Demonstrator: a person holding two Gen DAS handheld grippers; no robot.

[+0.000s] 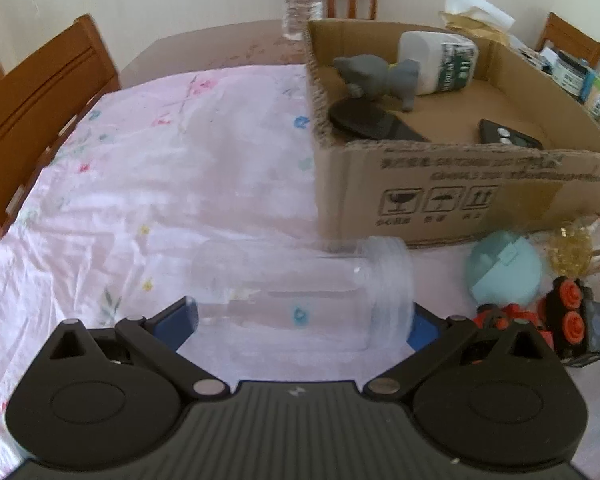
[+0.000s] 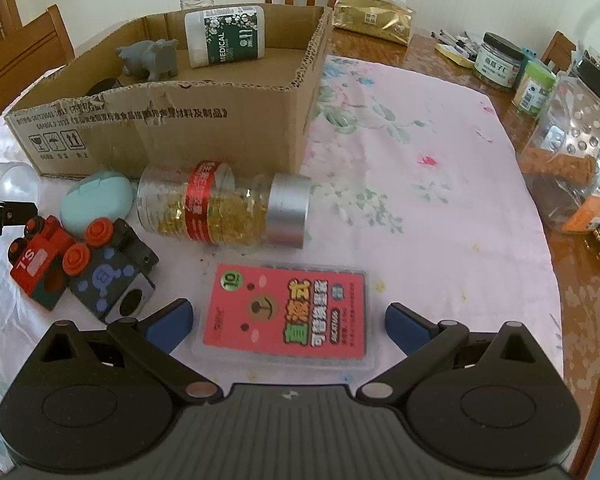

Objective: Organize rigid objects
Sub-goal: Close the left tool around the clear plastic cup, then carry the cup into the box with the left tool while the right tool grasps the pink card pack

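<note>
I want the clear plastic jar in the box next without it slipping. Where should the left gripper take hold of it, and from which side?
Likely best across the straight clear body of the clear jar, not the wider ribbed lid. It lies on its side on the cloth, lid toward the cardboard box, and the open left gripper already straddles it lengthwise. Turn the gripper and come from above, so the fingers close across the narrower width.

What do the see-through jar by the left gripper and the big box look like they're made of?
Jar: probably clear, glossy plastic; the cloth's pattern shows through it, and its cap is ribbed and translucent. Box: matte brown corrugated cardboard, with fluting showing along its torn top edges.
</note>
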